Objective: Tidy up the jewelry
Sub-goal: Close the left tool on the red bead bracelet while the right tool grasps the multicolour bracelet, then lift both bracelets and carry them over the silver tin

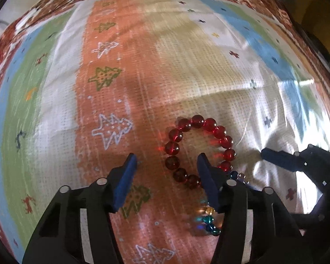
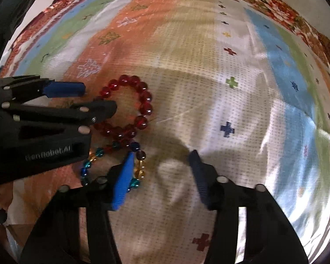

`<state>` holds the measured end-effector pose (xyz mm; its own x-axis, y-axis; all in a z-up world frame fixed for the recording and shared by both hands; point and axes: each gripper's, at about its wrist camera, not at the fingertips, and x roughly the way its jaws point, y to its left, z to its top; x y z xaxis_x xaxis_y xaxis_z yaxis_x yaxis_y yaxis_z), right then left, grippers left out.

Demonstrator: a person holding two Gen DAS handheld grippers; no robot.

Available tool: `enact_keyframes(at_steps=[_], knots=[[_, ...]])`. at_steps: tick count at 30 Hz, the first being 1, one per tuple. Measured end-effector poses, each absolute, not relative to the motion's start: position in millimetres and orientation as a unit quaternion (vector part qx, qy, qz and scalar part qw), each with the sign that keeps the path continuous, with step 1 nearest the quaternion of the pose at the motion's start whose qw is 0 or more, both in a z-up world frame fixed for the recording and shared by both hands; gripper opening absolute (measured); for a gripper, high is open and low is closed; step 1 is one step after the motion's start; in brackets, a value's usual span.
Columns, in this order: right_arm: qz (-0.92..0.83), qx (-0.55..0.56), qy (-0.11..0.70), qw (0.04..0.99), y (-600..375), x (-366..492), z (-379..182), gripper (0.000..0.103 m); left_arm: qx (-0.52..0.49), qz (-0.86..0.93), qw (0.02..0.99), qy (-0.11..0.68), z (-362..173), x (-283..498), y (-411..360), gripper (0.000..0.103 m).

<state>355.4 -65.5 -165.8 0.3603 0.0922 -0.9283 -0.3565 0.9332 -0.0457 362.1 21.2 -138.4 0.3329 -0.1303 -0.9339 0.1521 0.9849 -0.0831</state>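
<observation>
- Red bead bracelet (image 1: 197, 149) lying flat on the patterned cloth (image 1: 175, 55), in the lower centre-right of the left wrist view; same red ring (image 2: 129, 107) at centre-left of the right wrist view.
- Second bracelet of mixed beads (image 1: 210, 220), blue, teal and amber, just below the red one and touching it; seen again (image 2: 112, 162) at lower left of the right wrist view.
- Left gripper (image 1: 166, 165) at the bottom of its own view, jaws wide apart, holding nothing.
- Right-hand blue pad (image 1: 206, 180) of that gripper placed over the lower right part of the red ring; left-hand pad over the orange stripe, apart from the beads. Contact with the beads cannot be told.
- Left gripper also visible (image 2: 94, 100) at the left edge of the right wrist view, lying across the red ring.
- Right gripper (image 2: 162, 160) at the bottom of its own view, jaws wide, empty.
- Its left blue pad (image 2: 124, 180) over the mixed beads; its right pad over bare white cloth, well apart from the bracelets.
- One finger of the right gripper (image 1: 281, 158) entering from the right edge of the left wrist view, near the red ring but not touching.
- Cloth with stripes of green, orange, beige, white and blue, small crosses and tree shapes, flower border at the top edge.
</observation>
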Motion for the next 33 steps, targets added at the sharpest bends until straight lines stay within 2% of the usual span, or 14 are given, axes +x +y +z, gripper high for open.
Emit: enact_keyframes(at_steps=[2,4,5,6,17,25,33], knots=[[0.135,-0.122,0.549,0.816,-66,357,-165,0.039,0.024,-0.086,0.817,0.570,-141,362,19,0.051],[0.139,-0.130,0.549,0.814,-64,356,-166,0.032,0.030,-0.083,0.820,0.566,-141,361,20,0.035],[0.141,-0.131,0.549,0.813,-64,356,-166,0.025,0.029,-0.084,0.819,0.567,-142,361,21,0.029],[0.149,-0.129,0.552,0.810,-64,355,-167,0.012,0.029,-0.088,0.817,0.569,-142,361,22,0.017],[0.169,-0.103,0.560,0.805,-74,351,-162,0.010,0.024,-0.089,0.817,0.569,-131,353,34,0.013],[0.175,-0.090,0.535,0.822,-78,338,-131,0.010,-0.006,-0.092,0.835,0.542,-96,331,43,0.013],[0.179,-0.088,0.514,0.834,-74,319,-111,0.010,-0.029,-0.081,0.837,0.541,-84,317,52,0.013]])
